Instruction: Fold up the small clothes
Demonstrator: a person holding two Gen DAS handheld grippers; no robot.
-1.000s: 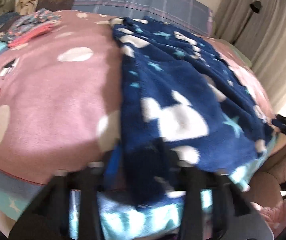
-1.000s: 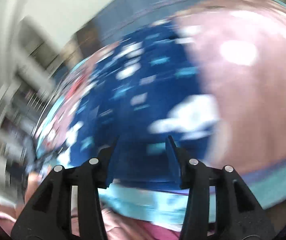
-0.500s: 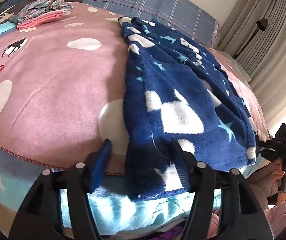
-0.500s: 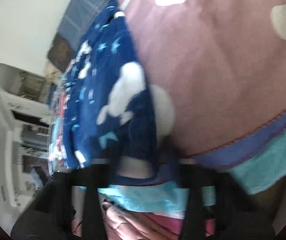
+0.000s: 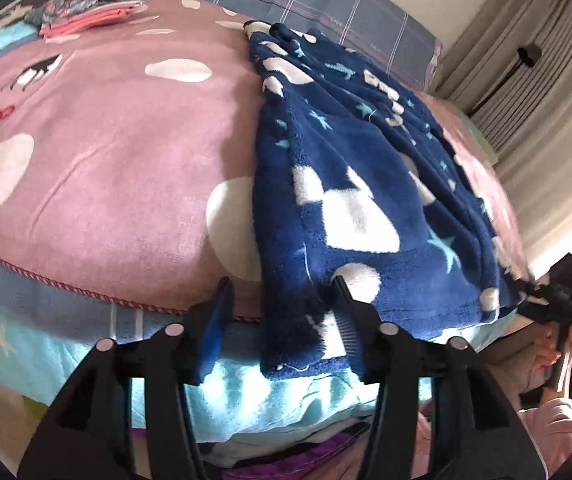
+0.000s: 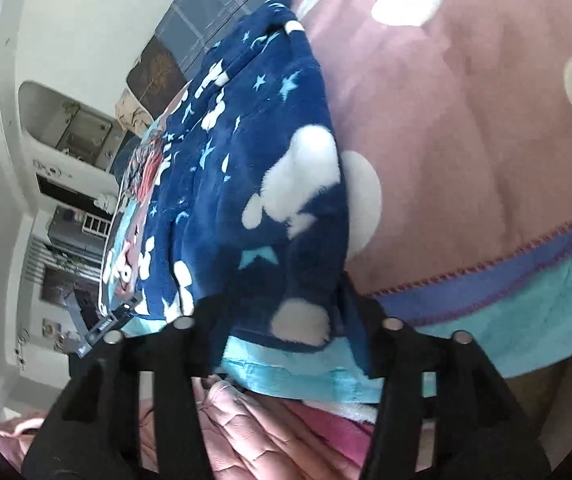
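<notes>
Both grippers (fingers spread) flank navy fleece garment (image 5: 366,184) hem on bed

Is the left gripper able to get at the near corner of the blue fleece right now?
Probably yes. The left gripper is open, and the hanging corner of the blue fleece already sits between its fingers at the edge of the pink blanket, with nothing in between.

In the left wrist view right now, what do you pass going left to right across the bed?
Folded pink and patterned clothes stack → pink spotted blanket → navy fleece garment with stars → right tool at the garment's far corner.
</notes>
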